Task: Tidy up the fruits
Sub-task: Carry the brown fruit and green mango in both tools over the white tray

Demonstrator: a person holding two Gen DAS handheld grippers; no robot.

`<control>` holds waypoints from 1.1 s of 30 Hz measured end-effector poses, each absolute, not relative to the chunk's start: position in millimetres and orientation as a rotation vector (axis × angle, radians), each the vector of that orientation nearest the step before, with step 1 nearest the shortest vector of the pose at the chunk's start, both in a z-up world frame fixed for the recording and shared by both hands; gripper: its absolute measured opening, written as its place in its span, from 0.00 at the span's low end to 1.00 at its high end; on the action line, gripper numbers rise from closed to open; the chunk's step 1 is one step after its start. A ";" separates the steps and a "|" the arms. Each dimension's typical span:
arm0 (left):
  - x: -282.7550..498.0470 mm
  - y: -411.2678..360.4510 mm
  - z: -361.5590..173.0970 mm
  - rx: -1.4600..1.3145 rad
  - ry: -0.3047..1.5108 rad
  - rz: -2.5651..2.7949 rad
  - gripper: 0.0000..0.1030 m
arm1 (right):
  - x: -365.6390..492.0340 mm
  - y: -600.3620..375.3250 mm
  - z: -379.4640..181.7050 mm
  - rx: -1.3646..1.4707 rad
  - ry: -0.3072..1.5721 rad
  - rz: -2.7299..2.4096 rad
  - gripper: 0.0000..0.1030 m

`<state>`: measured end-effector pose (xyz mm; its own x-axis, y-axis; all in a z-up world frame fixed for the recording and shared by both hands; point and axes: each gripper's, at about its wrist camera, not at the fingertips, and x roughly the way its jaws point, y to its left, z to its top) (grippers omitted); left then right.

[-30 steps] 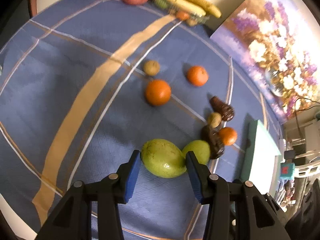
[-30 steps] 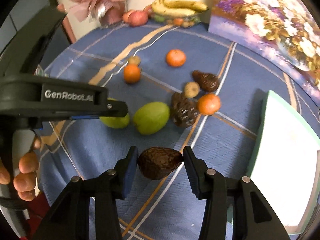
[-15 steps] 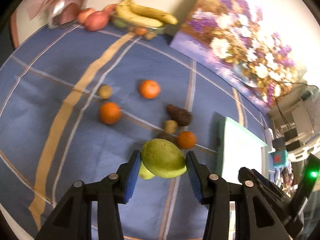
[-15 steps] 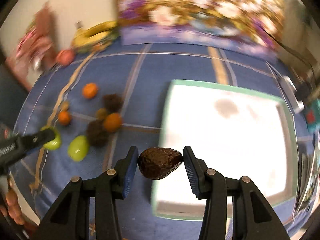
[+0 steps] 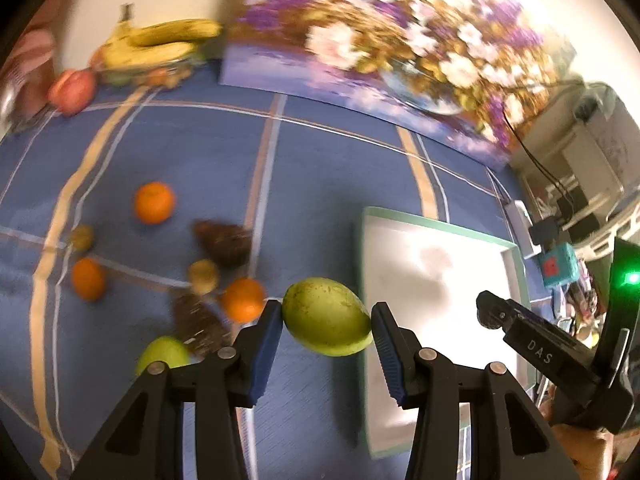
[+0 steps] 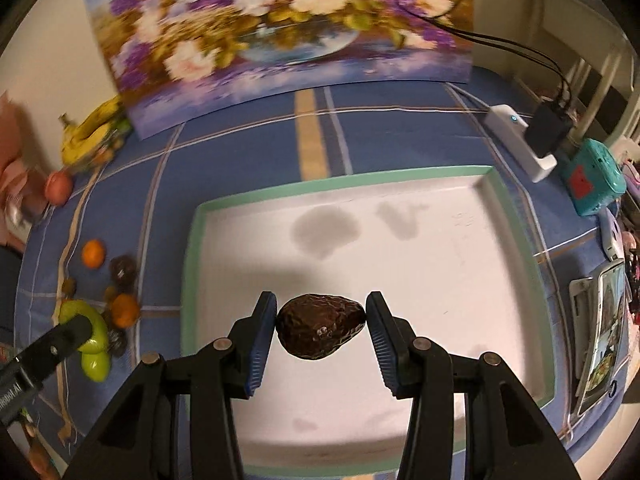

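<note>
Left wrist view: the left tool (image 5: 327,316) is clamped on a green mango (image 5: 326,316), its blue pads pressing both ends, and it holds the fruit in the air just short of the near-left rim of the white tray (image 5: 362,264). On the blue checked cloth of the surface (image 5: 200,152), to the left, lie three oranges (image 5: 154,202), dark avocados (image 5: 224,240), small brownish fruits and a second green mango (image 5: 162,354). A bunch of bananas (image 5: 160,42) and a red apple (image 5: 72,86) sit at the far edge. The picture is blurred, so finer detail is unclear.

Right wrist view: the right tool (image 6: 321,326) is clamped on a dark avocado (image 6: 320,326), held over the left half of the tray floor, whose green rim (image 6: 190,264) frames it. The tray looks empty apart from shadows.

The step in hand appears to be carrying both fruits into the tray. To do it well, I judge the avocado should be lowered until it nearly touches the floor before the pads part, as it is rounded and could roll. Place it toward the far side to leave room. The mango must clear the rim fully before descending, and the two tools should keep apart so they do not collide.
</note>
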<state>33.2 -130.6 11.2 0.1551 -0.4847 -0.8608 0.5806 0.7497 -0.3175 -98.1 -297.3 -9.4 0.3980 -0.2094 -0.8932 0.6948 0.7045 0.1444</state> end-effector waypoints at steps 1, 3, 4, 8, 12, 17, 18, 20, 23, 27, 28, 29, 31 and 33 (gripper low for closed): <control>32.3 -140.7 9.8 0.115 1.187 -0.775 0.47 | -98.5 -303.0 -10.7 0.561 1.009 -0.621 0.46; 31.3 -154.4 7.0 0.144 1.180 -0.789 0.47 | -99.7 -312.8 -13.6 0.572 1.013 -0.638 0.47; 30.4 -163.4 5.2 0.164 1.176 -0.798 0.47 | -100.4 -317.4 -15.5 0.578 1.014 -0.643 0.47; 27.3 -188.8 -3.7 0.225 1.164 -0.821 0.47 | -102.3 -336.7 -20.7 0.594 1.017 -0.673 0.47; 24.9 -207.9 -13.8 0.255 1.165 -0.836 0.47 | -99.8 -348.6 -23.6 0.584 1.020 -0.697 0.47; 20.6 -225.4 -24.8 0.291 1.162 -0.852 0.47 | -95.2 -358.9 -28.7 0.578 1.024 -0.712 0.47; 20.8 -227.0 -26.7 0.291 1.167 -0.852 0.47 | -94.5 -360.6 -29.6 0.574 1.026 -0.716 0.47; 20.9 -229.7 -29.8 0.292 1.173 -0.853 0.47 | -92.8 -362.3 -31.6 0.566 1.031 -0.722 0.47; 19.8 -234.0 -34.8 0.302 1.178 -0.853 0.47 | -90.9 -365.5 -37.9 0.565 1.043 -0.726 0.47; 20.0 -236.9 -41.5 0.314 1.190 -0.842 0.47 | -90.0 -368.2 -47.5 0.575 1.064 -0.729 0.47; 20.3 -237.1 -43.6 0.317 1.194 -0.840 0.47 | -89.8 -368.6 -49.8 0.577 1.068 -0.728 0.47; 20.3 -237.7 -44.2 0.322 1.190 -0.840 0.47 | -89.9 -368.9 -52.3 0.578 1.074 -0.730 0.47; 19.6 -238.9 -44.0 0.330 1.187 -0.840 0.47 | -89.8 -369.3 -56.8 0.580 1.087 -0.730 0.47; 19.2 -239.5 -44.3 0.333 1.186 -0.839 0.47 | -89.9 -369.4 -61.2 0.587 1.097 -0.727 0.47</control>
<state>19.2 -239.5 -44.3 0.1259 -0.3973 -0.9090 0.7245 0.6627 -0.1893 -89.9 -369.4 -61.2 0.2738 -0.2308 -0.9337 0.7703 0.6339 0.0692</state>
